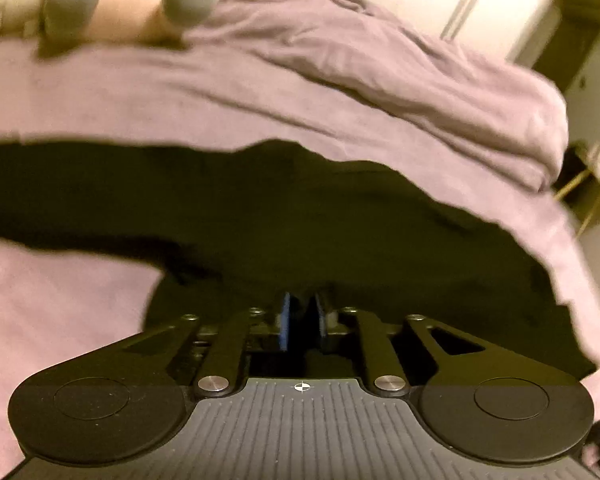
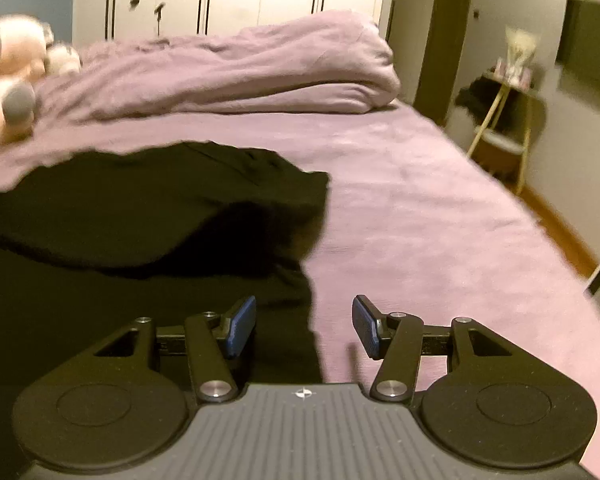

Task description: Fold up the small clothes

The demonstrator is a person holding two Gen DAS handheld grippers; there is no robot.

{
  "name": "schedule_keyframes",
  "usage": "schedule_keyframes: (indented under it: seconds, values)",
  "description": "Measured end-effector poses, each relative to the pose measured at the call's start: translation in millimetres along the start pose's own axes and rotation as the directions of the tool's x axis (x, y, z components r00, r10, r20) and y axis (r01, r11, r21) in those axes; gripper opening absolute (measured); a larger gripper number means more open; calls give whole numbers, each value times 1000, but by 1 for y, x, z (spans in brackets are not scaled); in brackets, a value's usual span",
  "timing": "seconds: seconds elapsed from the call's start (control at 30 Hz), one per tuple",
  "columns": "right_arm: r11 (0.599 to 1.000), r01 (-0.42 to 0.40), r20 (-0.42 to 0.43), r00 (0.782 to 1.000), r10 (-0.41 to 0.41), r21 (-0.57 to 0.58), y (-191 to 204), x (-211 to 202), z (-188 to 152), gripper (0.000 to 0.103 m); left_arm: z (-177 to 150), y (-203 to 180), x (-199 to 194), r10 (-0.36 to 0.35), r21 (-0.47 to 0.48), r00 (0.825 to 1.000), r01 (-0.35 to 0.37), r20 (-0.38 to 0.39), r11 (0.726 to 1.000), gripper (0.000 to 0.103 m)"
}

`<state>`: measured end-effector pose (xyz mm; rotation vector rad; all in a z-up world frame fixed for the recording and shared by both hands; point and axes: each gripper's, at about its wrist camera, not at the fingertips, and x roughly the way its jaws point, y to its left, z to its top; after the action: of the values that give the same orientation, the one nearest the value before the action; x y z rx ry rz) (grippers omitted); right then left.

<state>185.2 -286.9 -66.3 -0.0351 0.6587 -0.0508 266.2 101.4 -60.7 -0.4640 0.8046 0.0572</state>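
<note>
Black garment (image 1: 260, 208) spread across mid-frame on the lilac bed (image 1: 80, 92). Left tongs (image 1: 303, 322) nearly closed over dark cloth, grip unclear. Right tongs (image 2: 304, 326) parted, empty, straddling the garment's right edge.

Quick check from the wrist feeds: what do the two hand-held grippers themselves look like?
Both look alike. The left hand-held gripper and right hand-held gripper have black linkage arms with silver pivot bolts, two round black discs at the sides, and a grey ribbed body bearing a small black-and-white crosshair mark. The finger pads are blue and ribbed. No cables or sleeves are visible.
</note>
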Motion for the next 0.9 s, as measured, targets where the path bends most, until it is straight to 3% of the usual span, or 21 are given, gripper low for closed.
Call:
schedule_keyframes:
  seconds: [0.17,0.23,0.3,0.33,0.37,0.47,0.53,0.67,0.73,0.83,0.9]
  values:
    - [991,-90,-5,996,91,98,-1,2,11,49,6,3,20,-72,-56,997,70,-20,996,38]
    - [972,-158,4,987,160,174,-6,3,18,48,12,9,30,-122,-120,992,117,-36,986,38]
    - [929,-246,9,967,254,278,-13,8,21,46,16,13,39,-193,-180,979,181,-56,967,34]
    - [895,-286,4,953,302,341,-17,13,22,46,18,15,43,-223,-205,973,206,-64,957,27]
    - [859,-315,0,939,344,403,-22,19,21,46,22,14,48,-247,-226,966,225,-76,948,12]
    - [736,-369,4,895,446,568,-31,41,15,45,26,7,47,-275,-219,959,255,-64,942,9]
    - [692,-366,20,891,453,623,-33,51,14,45,32,-2,35,-275,-158,961,269,-14,950,9]
    - [636,-368,64,892,448,679,-34,64,19,45,45,-3,1,-319,-119,942,331,105,936,9]
    - [600,-372,85,888,451,708,-37,70,21,45,50,1,-14,-303,-88,941,319,153,944,9]
    - [576,-358,96,896,433,735,-40,77,21,45,53,1,-23,-214,0,957,219,197,976,9]
    - [571,-340,86,902,424,747,-41,83,20,45,50,5,-15,-153,38,976,149,156,988,11]
